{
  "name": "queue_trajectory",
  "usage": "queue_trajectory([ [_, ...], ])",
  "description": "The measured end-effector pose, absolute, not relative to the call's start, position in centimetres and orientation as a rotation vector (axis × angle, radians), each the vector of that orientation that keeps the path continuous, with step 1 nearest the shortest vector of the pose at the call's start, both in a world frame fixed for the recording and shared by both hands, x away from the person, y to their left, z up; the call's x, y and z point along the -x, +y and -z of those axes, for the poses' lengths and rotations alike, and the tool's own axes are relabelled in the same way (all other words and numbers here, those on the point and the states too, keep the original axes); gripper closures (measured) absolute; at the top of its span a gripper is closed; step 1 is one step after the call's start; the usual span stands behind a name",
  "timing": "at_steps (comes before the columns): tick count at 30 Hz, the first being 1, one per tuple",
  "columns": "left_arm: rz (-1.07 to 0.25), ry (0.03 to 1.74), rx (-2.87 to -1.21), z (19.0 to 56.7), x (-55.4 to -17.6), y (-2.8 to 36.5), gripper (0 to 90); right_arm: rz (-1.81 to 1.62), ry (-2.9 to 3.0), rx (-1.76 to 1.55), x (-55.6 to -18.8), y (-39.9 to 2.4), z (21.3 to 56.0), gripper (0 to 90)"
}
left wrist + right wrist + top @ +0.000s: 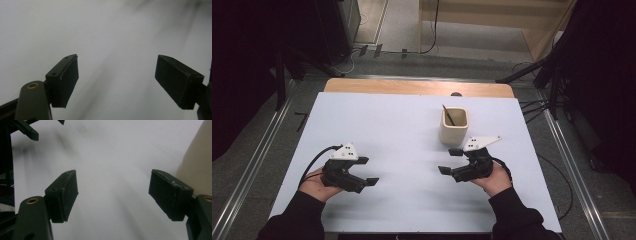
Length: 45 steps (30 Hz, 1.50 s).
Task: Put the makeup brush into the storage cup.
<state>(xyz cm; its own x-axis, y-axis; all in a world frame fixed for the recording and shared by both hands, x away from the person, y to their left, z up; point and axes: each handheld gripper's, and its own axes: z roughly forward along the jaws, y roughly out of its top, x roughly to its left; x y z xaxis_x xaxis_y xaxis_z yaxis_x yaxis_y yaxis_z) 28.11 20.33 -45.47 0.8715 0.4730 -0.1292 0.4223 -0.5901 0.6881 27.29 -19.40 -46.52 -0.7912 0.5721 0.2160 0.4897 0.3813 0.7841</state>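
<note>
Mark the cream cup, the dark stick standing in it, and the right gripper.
cream cup [453, 134]: high view, on its front wall.
dark stick [448, 115]: high view, on its shaft inside the cup's mouth.
right gripper [450, 160]: high view, midway between its open fingertips.

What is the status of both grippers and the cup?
Left gripper open, empty. Right gripper open, empty, beside the cream cup. Cup upright on the white table, dark stick inside. Nothing in the way.

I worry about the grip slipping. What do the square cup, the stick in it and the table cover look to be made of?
Cup: cream, matte and thick-walled with rounded corners, probably ceramic or plastic. Stick: thin and dark, too small to tell the material. Table cover: flat, white and matte, like paper or a laminate sheet.
</note>
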Motion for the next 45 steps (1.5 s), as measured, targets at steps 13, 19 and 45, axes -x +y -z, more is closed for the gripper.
queue_trajectory([
  [13,-0.085,0.640,-2.284,45.5,-28.1,20.3,19.8,-1.374,2.512,-1.006,-26.5,-21.4,46.9,23.6],
  [19,-0.084,0.641,-2.285,45.5,-28.1,20.3,19.7,-1.372,2.505,-1.016,-26.3,-22.1,46.9,23.4],
  [45,-0.085,0.636,-2.287,45.5,-28.1,20.3,19.7,-1.337,2.499,-1.038,-26.0,-23.3,47.3,22.6],
])
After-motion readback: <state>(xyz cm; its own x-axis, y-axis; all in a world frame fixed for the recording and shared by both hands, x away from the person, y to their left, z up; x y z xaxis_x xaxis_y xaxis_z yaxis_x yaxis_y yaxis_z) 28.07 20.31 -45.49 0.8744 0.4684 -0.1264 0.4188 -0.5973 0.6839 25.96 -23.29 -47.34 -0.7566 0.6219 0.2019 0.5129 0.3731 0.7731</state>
